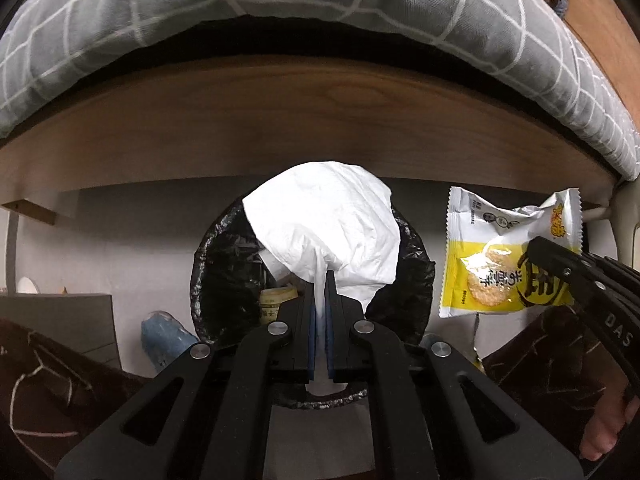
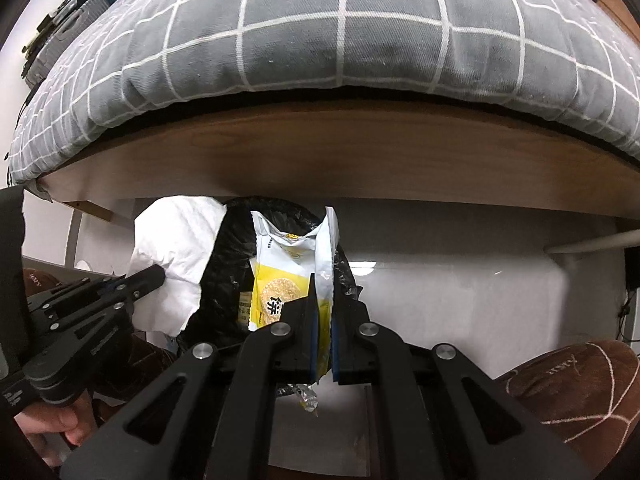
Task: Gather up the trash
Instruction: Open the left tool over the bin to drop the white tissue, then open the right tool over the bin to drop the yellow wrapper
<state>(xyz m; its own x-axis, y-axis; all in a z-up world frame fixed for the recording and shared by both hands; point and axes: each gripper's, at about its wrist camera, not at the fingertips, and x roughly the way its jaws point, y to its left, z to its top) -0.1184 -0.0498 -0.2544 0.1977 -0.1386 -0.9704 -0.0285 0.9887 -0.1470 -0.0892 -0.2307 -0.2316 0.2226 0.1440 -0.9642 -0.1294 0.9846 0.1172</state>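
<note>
Holding both pieces over the bin (image 1: 224, 272): my left gripper (image 1: 325, 280) pinches the tissue (image 1: 328, 216) above its mouth, right gripper (image 2: 323, 296) clamps the snack wrapper (image 2: 276, 264) nearer its rim. Risk: wrapper drops outside bc it's off-centre.

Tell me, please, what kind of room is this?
Most likely a bedroom. A grey checked quilt lies on a wooden bed frame, with a bin lined with a black bag on the floor beside it. A suitcase stands behind the bed.
</note>
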